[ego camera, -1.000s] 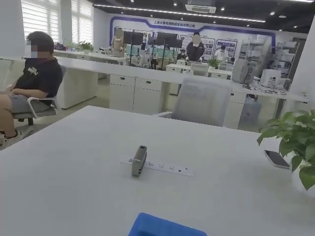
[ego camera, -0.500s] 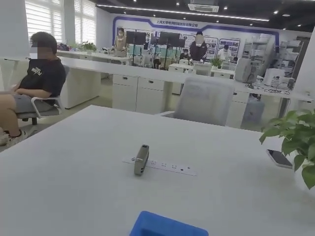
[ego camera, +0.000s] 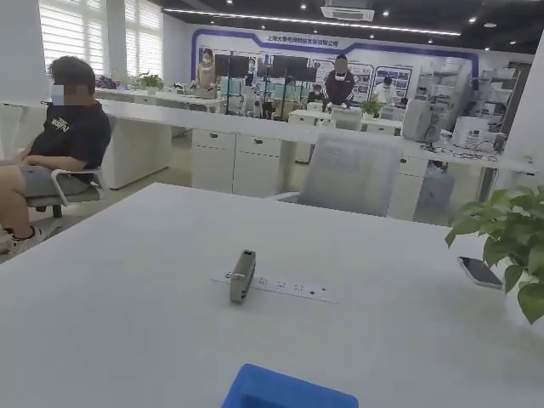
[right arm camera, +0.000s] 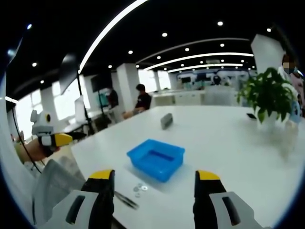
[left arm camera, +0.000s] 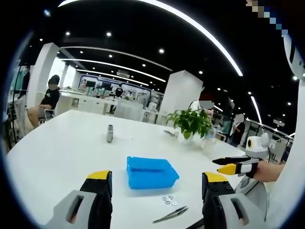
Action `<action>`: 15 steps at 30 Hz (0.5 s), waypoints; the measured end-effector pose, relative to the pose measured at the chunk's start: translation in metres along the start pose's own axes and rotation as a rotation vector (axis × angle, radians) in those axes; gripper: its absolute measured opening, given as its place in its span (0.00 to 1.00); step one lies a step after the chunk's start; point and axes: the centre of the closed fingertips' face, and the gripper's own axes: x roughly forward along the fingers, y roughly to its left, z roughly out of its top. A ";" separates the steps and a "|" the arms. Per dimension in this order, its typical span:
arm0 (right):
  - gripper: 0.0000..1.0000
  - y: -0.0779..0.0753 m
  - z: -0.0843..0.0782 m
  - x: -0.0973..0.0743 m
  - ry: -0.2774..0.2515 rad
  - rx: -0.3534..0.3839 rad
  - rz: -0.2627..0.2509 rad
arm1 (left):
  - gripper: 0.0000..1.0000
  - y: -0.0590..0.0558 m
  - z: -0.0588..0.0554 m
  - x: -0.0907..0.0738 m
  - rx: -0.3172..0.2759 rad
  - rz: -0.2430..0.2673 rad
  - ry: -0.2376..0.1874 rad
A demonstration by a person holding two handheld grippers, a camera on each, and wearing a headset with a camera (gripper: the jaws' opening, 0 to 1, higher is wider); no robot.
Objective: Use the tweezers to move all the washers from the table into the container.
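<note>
White table (left arm camera: 57,143): everything for the task is laid out on this surface.
Blue container (left arm camera: 150,172): taken as the landmark; it is set upright and open-topped, and no washer can be made out inside it.
Left gripper (left arm camera: 156,176): held above the table on the near side of the container, with its jaws spread wide and nothing carried between them.
Right gripper (right arm camera: 154,175): likewise held short of the container, with its jaws spread wide and empty.
Tweezers (left arm camera: 170,214): laid flat just in front of the container and touched by neither gripper.
Washers (left arm camera: 169,200): gathered in a small cluster between the tweezers and the container's front wall, near both.
Change: compared with the head view pictures of a moment ago, nothing near the container is found to be moved. The slight drift of the scene is put down to the headset.
Meaning for the task: the work is judged not yet begun. The tweezers are to be taken up first, and every washer is left to be carried.
</note>
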 end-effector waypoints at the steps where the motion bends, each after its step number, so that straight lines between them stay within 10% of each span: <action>1: 0.66 0.000 0.000 0.000 0.001 -0.001 -0.002 | 0.77 0.000 -0.001 0.000 0.001 -0.002 0.003; 15: 0.63 -0.003 -0.005 0.008 0.036 -0.025 -0.002 | 0.65 0.003 -0.013 0.008 0.014 -0.042 0.089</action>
